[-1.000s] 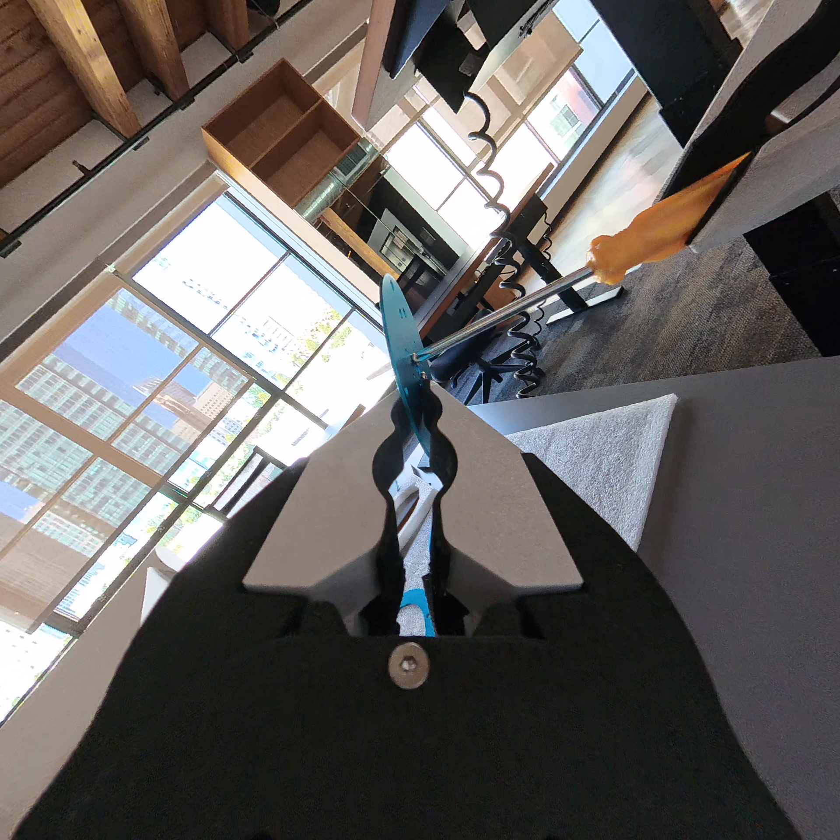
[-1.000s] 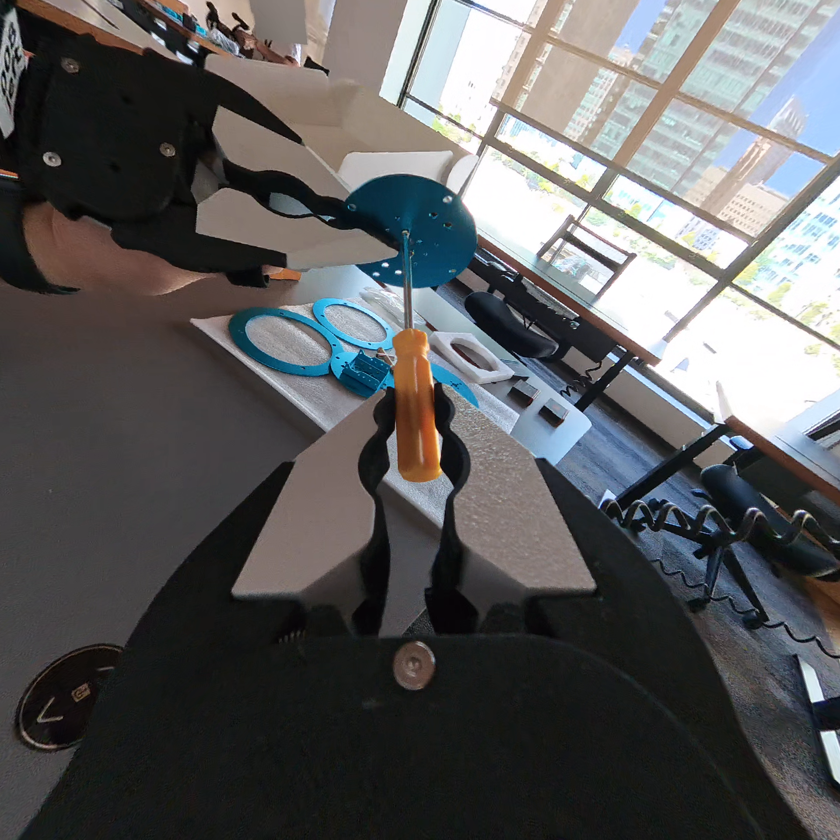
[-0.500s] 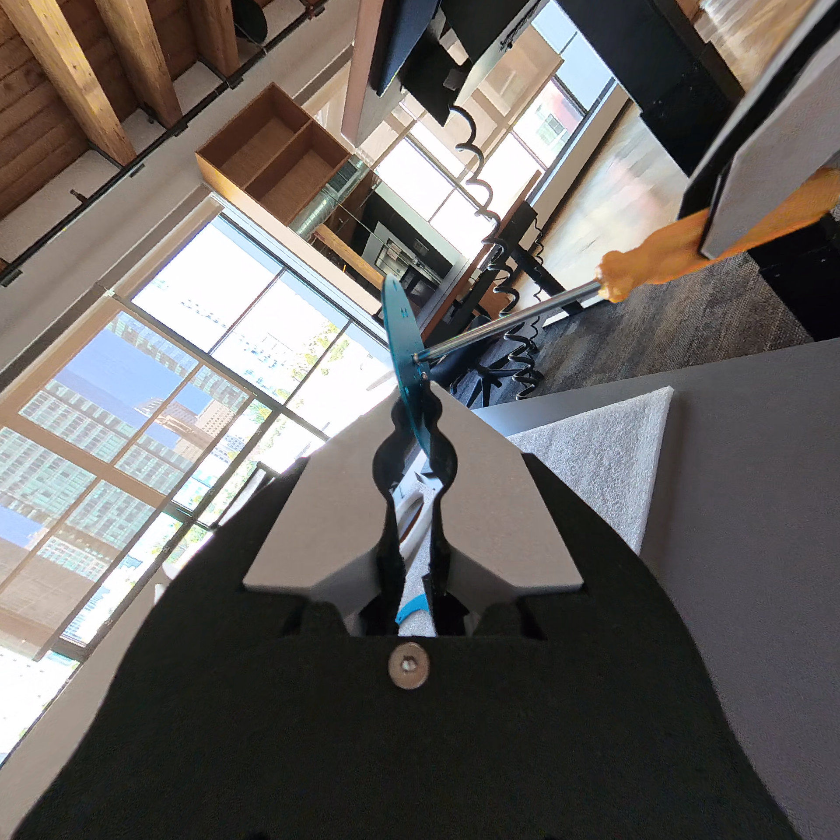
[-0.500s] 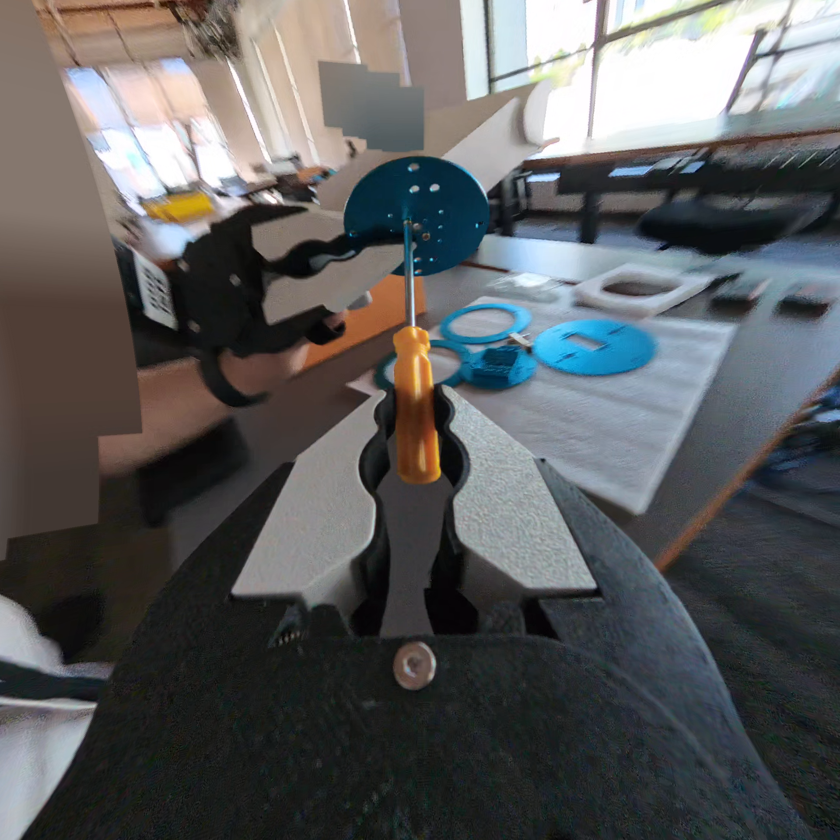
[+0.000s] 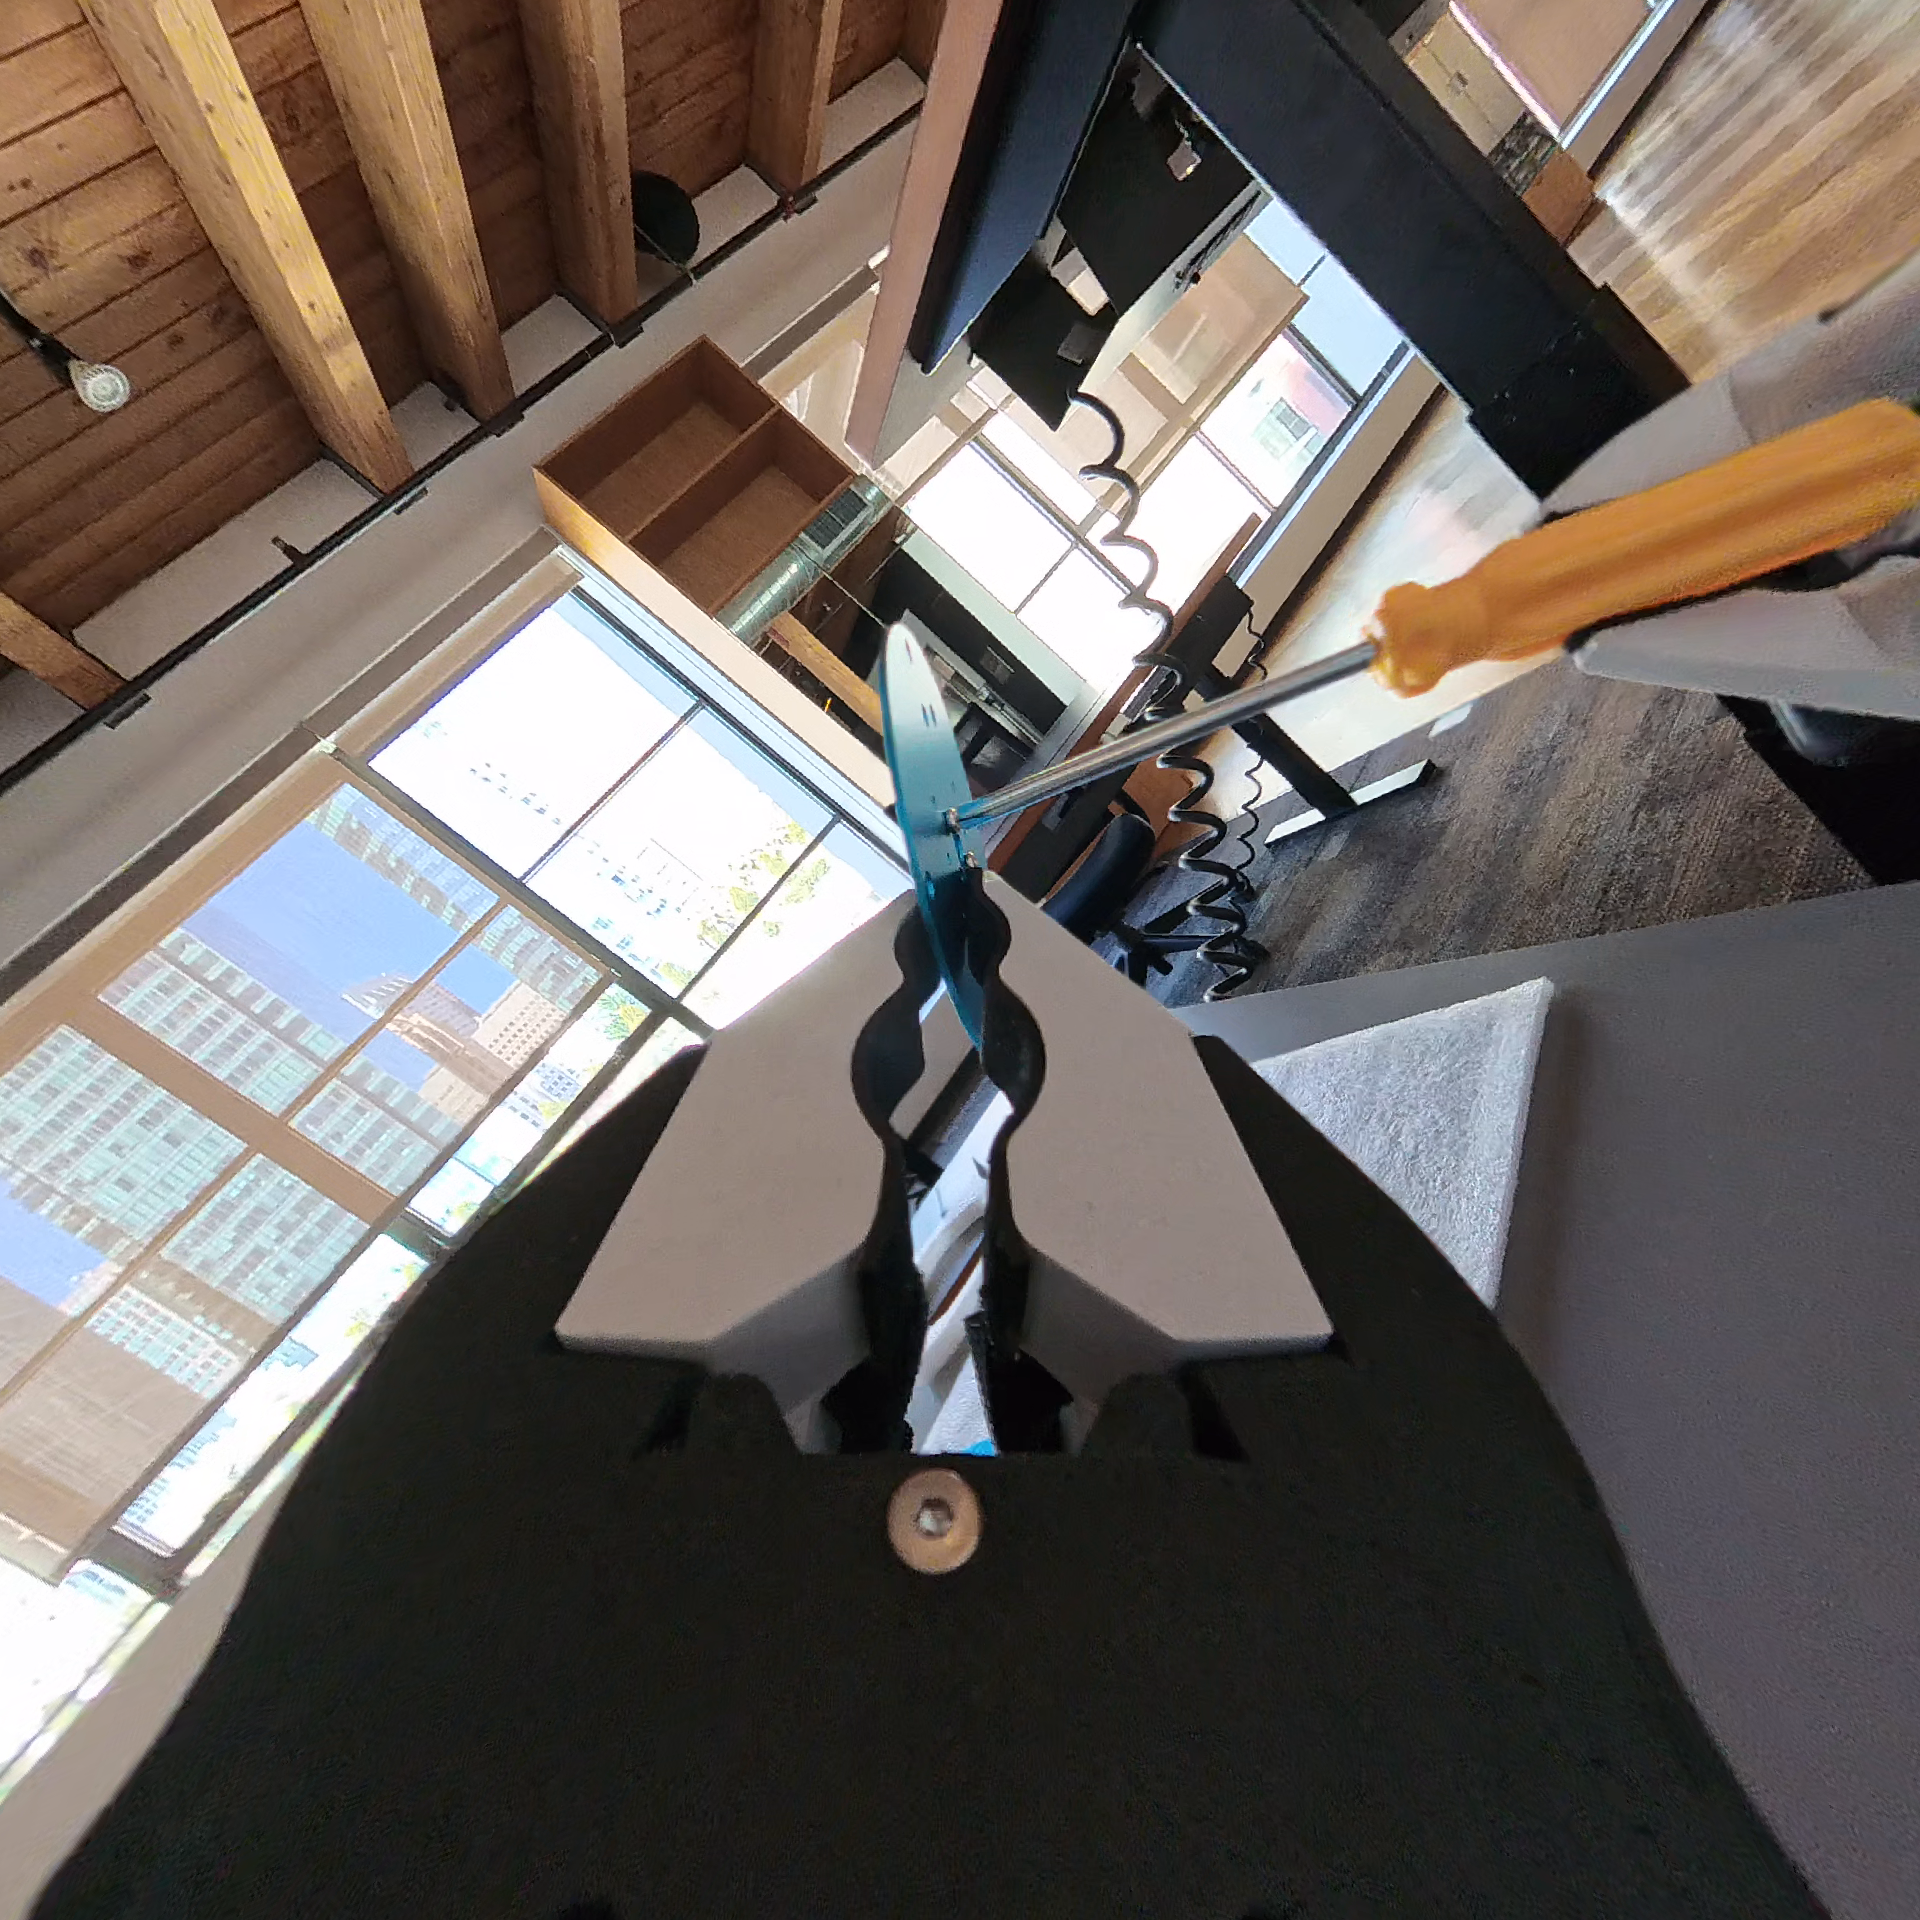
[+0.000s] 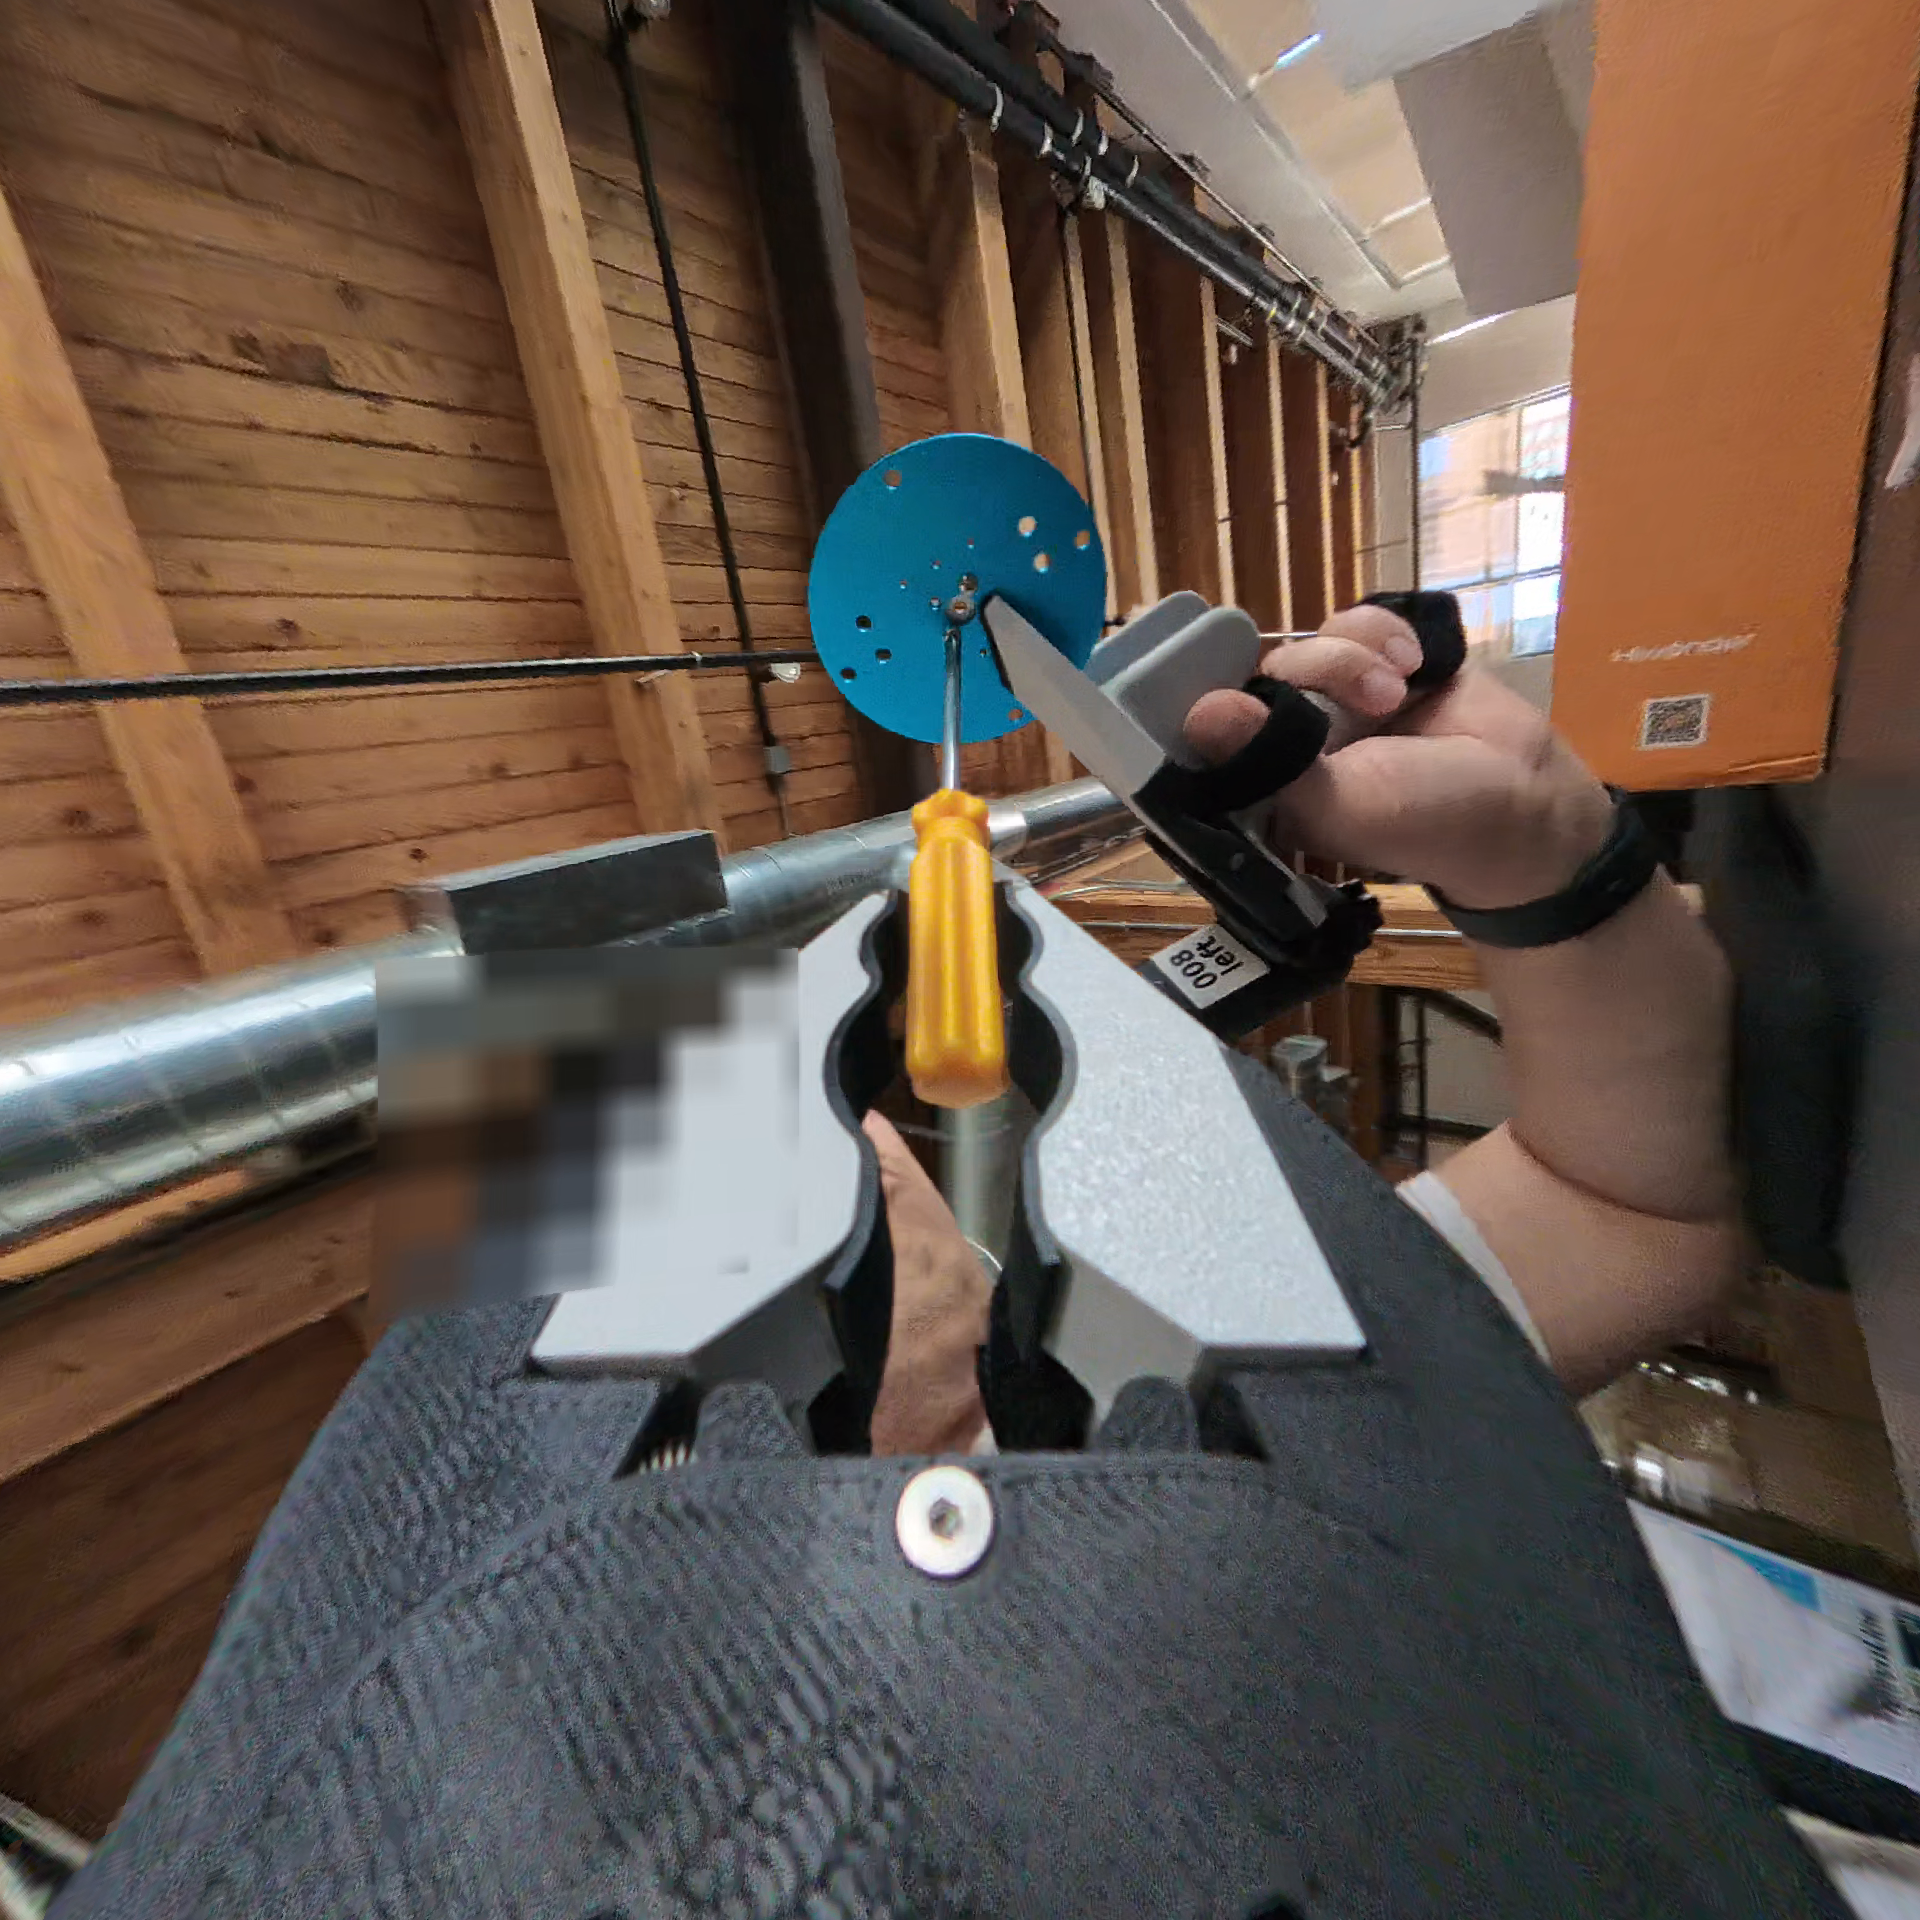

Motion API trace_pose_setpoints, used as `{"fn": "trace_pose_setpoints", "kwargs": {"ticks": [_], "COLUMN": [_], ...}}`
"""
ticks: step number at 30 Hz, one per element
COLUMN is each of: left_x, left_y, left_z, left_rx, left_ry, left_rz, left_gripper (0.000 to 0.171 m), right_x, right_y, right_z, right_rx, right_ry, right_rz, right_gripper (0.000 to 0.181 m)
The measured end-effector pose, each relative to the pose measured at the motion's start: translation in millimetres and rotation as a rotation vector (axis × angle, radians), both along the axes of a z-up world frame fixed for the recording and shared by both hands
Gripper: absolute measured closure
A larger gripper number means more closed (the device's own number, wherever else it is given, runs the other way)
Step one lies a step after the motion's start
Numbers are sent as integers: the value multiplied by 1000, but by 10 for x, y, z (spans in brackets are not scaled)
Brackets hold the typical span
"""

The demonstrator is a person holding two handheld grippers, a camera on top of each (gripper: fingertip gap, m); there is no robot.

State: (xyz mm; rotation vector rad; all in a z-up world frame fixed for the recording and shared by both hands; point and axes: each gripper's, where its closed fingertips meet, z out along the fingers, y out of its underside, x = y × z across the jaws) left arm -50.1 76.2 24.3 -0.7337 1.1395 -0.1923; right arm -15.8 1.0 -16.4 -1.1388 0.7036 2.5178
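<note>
My left gripper (image 5: 951, 894) is shut on the lower edge of a blue metal disc (image 5: 925, 769) with several small holes and holds it up on edge in the air. My right gripper (image 6: 951, 904) is shut on the orange handle of a screwdriver (image 6: 954, 945). The steel shaft runs forward and its tip sits on a screw near the disc's middle (image 6: 961, 608). In the left wrist view the screwdriver (image 5: 1621, 582) comes in from the upper right. In the right wrist view the disc (image 6: 914, 582) faces me, with the left gripper (image 6: 987, 608) and a person's hand (image 6: 1455, 769) at its right.
A grey table (image 5: 1714, 1247) with a white foam mat (image 5: 1423, 1112) lies below on the right in the left wrist view. Large windows (image 5: 312, 987), desks and coiled cables are behind. The right wrist view shows a wooden wall (image 6: 312, 416), a metal duct (image 6: 187, 1070) and an orange box (image 6: 1725, 364). Left tips to right tips: about 10 centimetres.
My right gripper has rolled far around with the screwdriver, its view swinging from table and windows to the wooden wall. The tip stays on the disc's screw. My left gripper has tilted slightly.
</note>
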Motion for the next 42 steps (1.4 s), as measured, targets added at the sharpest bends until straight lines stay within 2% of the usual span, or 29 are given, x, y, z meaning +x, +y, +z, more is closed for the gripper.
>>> {"fn": "trace_pose_setpoints", "kwargs": {"ticks": [1, 3, 5, 9, 10, 13, 17, 22, 25, 42], "left_x": [-2, 2, 16, -10, -18, -24, -28, 0, 16, 21], "left_y": [5, 28, 61, 158, 182, 251, 306, 328, 334, 335], "left_z": [1, -5, -25, -23, -23, -57, -93, -154, -186, -197], "left_rx": [-34, -134, -238, -396, -440, -568, -660, -706, -715, -710], "left_ry": [-9, -34, -56, -108, -121, -145, -160, -143, -130, -119], "left_rz": [-12, -47, -80, -119, -132, -172, -196, -201, -195, -190], "left_gripper": [171, 170, 170, 170, 170, 170, 170, 170, 170, 170], "right_x": [-16, -17, 21, 115, 148, 190, 174, 110, 59, 67], "right_y": [1, 14, 45, 106, 110, 114, 166, 197, 210, 232], "right_z": [-9, -12, 2, -43, 0, 175, 227, 295, 289, 268], "right_rx": [-5, 68, 195, 483, 551, 751, 953, 1163, 1218, 1212], "right_ry": [3, -108, -340, -1020, -1147, -1462, -1886, -2245, -2313, -2323], "right_rz": [-5, -52, -144, -343, -392, -509, -590, -697, -707, -699], "right_gripper": [166, 165, 165, 166, 167, 166, 167, 166, 166, 166]}}
